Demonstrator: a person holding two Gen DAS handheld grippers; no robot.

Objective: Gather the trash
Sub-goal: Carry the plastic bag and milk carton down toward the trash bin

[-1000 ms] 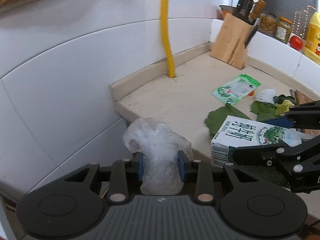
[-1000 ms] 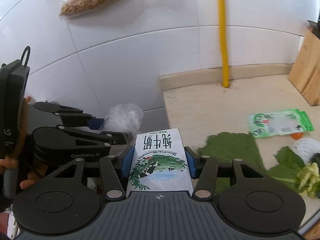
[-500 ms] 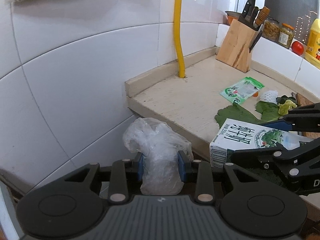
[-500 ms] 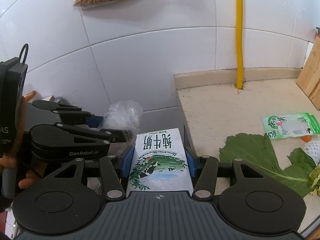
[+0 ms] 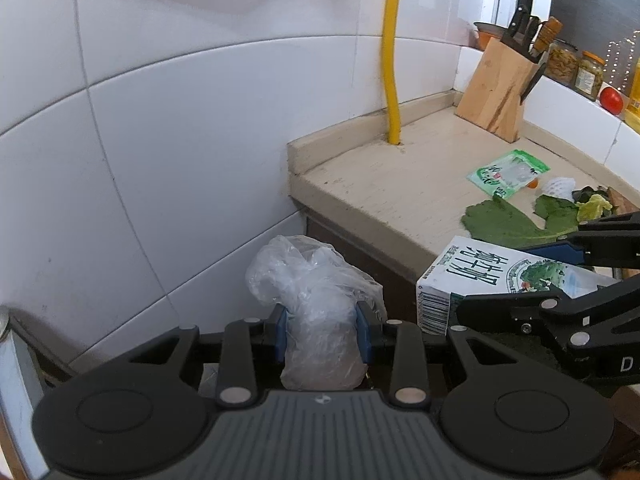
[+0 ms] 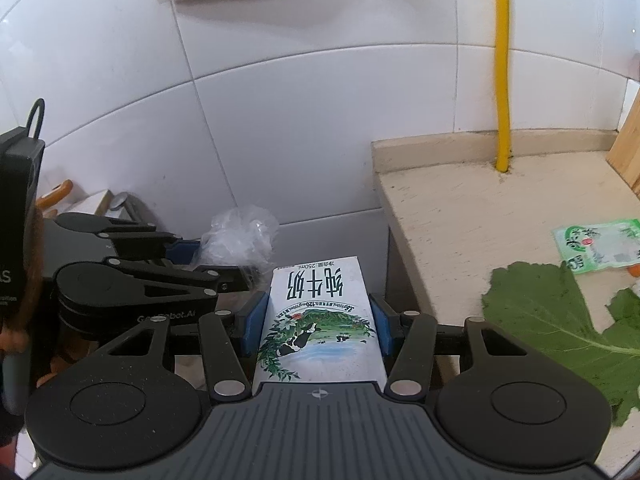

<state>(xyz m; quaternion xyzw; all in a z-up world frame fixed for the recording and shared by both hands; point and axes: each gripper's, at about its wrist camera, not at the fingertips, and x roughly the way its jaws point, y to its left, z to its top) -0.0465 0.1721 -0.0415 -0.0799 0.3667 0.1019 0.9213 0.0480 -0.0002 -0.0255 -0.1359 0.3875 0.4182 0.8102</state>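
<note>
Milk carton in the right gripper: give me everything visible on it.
The white cardboard milk carton is a small rectangular box with green characters, a meadow-and-cow picture and a barcode on one side. It looks intact and lies lengthwise between the right gripper's blue pads, clamped on both sides, held off the beige countertop's edge.

The milk carton (image 6: 320, 316) reads "纯牛奶", "250mL" and "120mg/100mL"; the left tool's (image 6: 224, 264) arm reads "GenRobot.AI".

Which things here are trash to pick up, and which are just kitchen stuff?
Trash:
- crumpled plastic bag, held in the left gripper
- milk carton, held in the right gripper
- green snack wrapper
- vegetable leaves
- white foam fruit net

Kitchen stuff:
- knife block
- jars
- tomato
- yellow pipe
</note>
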